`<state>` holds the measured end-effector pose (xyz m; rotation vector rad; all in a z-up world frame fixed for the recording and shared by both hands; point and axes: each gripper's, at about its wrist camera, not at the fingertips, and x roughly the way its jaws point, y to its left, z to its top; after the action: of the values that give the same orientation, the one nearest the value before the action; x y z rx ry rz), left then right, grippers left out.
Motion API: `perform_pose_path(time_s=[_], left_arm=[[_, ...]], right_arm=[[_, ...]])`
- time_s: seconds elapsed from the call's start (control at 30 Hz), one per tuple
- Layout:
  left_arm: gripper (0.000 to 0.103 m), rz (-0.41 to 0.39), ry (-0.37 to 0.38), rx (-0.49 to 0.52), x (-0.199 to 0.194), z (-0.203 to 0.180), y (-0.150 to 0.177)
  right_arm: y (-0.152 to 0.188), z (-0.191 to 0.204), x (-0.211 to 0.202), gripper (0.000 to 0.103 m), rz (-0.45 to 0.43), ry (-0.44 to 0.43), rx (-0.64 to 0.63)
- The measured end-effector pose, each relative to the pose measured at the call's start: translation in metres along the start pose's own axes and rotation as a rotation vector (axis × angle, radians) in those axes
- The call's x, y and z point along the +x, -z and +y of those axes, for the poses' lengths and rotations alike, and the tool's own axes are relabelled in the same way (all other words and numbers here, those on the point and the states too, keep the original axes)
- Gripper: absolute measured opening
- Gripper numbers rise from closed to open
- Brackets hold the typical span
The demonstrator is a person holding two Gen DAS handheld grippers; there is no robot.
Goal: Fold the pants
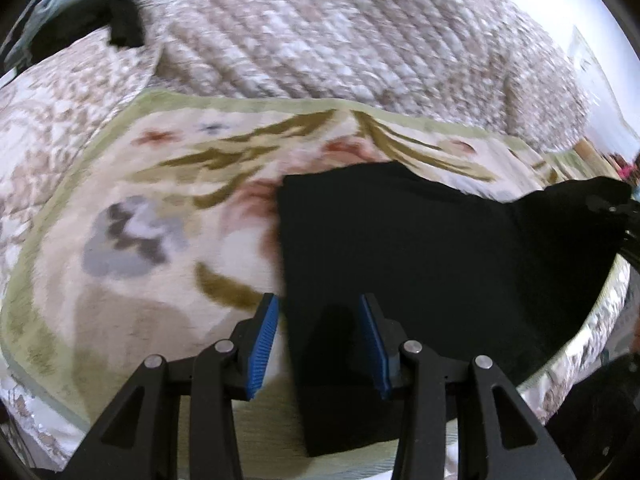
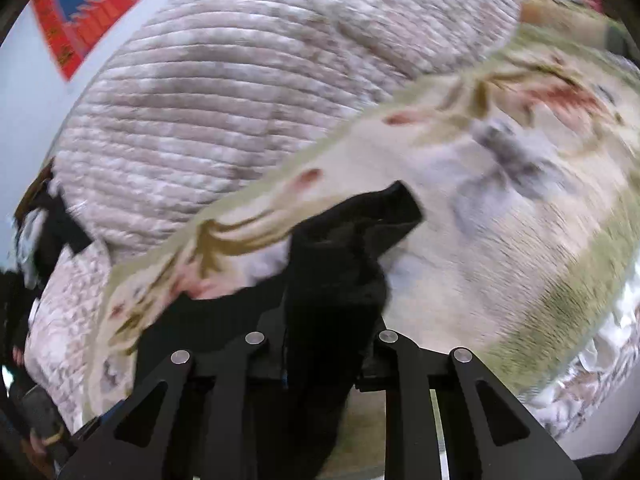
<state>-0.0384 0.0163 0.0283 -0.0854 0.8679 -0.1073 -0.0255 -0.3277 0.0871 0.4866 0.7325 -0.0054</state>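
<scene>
Right gripper (image 2: 326, 356): jaws drawn in close on a bunched fold of the black fabric pants (image 2: 340, 264). The cloth fills the gap between the black fingers and rises out of it in a crumpled peak, so this end is gripped and carried clear of the surface.

Left gripper (image 1: 318, 346): jaws stand partly apart, blue ribbed pads (image 1: 264, 344) visible on both inner faces. A narrow strip of the same black pants (image 1: 420, 248) runs up between them. The pads are not seen pressing on it; whether the right-hand pad touches the cloth cannot be told.

Beyond the jaws, the bulk of the garment lies flat on a cream floral blanket with a green border (image 1: 160, 208), its right corner pulled up toward the right edge of the left view. Behind the blanket sits a heaped pinkish-grey quilted cover (image 1: 320, 32). A second dark garment (image 1: 116, 20) lies at the far left.

Step in hand, as judged: one end is being raised for a fold across the body of the pants. The next move calls for carrying that end over level, with the left side pinning or gripping the near strip to keep the edges matched.
</scene>
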Motion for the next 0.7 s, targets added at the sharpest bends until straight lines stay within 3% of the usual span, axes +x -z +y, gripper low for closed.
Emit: perform_pose_path(time_s=[0.27,0.43,0.6,0.7], left_arm=[[0.044,-0.025,-0.076,-0.14,-0.012,0.052,-0.003],[0.044,-0.05,-0.125,-0.229,-0.022,0.085,-0.003],[0.044,-0.073,-0.14,-0.273,-0.029,0.105,0.001],[0.044,-0.075,-0.132,-0.279,-0.032,0.109,0.003]], right_arm=[[0.01,0.107,0.001,0.021,0.035,-0.171,-0.239],[0.053,0.168,0.038,0.021,0.145,-0.267,-0.389],[0.115,0.2,0.085,0.021,0.287,-0.262,-0.514],[0.122,0.202,0.086,0.021,0.28,-0.239,-0.537]])
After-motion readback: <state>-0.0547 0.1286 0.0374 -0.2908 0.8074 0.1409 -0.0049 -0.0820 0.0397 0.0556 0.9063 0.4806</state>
